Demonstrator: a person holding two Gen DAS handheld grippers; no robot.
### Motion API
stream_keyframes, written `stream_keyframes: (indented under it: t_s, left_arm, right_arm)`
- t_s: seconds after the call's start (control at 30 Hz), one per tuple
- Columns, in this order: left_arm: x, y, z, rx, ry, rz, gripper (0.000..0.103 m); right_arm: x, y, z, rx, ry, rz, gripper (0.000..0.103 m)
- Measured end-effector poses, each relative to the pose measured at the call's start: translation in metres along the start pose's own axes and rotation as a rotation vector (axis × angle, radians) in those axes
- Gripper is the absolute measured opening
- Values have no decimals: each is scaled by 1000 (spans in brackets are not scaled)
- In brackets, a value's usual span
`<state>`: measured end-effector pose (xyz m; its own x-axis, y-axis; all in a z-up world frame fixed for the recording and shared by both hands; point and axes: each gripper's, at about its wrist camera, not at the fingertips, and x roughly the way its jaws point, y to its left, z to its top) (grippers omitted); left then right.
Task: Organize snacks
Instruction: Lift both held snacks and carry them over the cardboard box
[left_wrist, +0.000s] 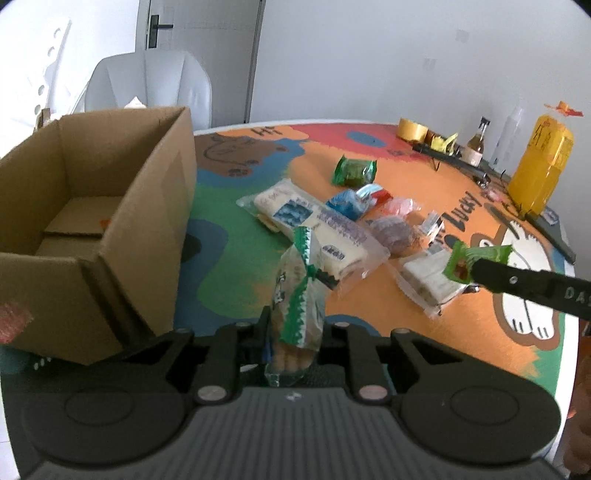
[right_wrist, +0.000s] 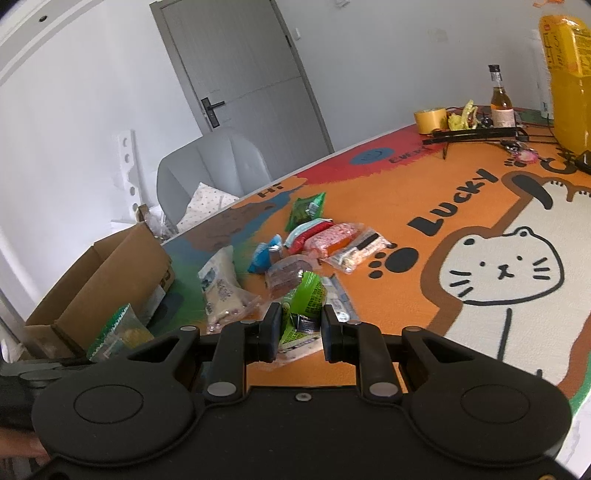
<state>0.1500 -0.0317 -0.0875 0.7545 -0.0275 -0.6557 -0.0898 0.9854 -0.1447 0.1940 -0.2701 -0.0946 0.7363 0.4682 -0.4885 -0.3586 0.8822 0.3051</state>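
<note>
My left gripper (left_wrist: 293, 332) is shut on a clear bag with green-and-white trim (left_wrist: 299, 295) that holds brownish pieces; it hangs above the mat, just right of the open cardboard box (left_wrist: 122, 229). In the right wrist view, my right gripper (right_wrist: 301, 321) is shut on a bright green snack packet (right_wrist: 308, 295). That green packet (left_wrist: 469, 260) also shows in the left wrist view, above a white wrapped snack (left_wrist: 424, 280). Several loose packets lie in a pile on the colourful mat, among them a long white bread bag (left_wrist: 314, 221) and a dark green packet (left_wrist: 354, 170).
The box (right_wrist: 110, 273) stands at the table's left edge with a grey chair (left_wrist: 147, 85) behind it. A yellow jug (left_wrist: 543, 162), a small bottle (left_wrist: 477, 142), a tape roll (left_wrist: 413, 129) and a black rack (left_wrist: 454, 158) line the far right side.
</note>
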Motion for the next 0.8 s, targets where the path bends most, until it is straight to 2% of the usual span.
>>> stream_keyframes:
  t_s: [0.4, 0.8]
  left_arm:
    - [-34, 5, 22, 0, -93, -3, 18]
    - [-68, 30, 44, -35, -190, 39, 18]
  right_arm:
    - [-1, 28, 11, -44, -25, 45, 21]
    - [6, 77, 32, -116, -65, 145, 21]
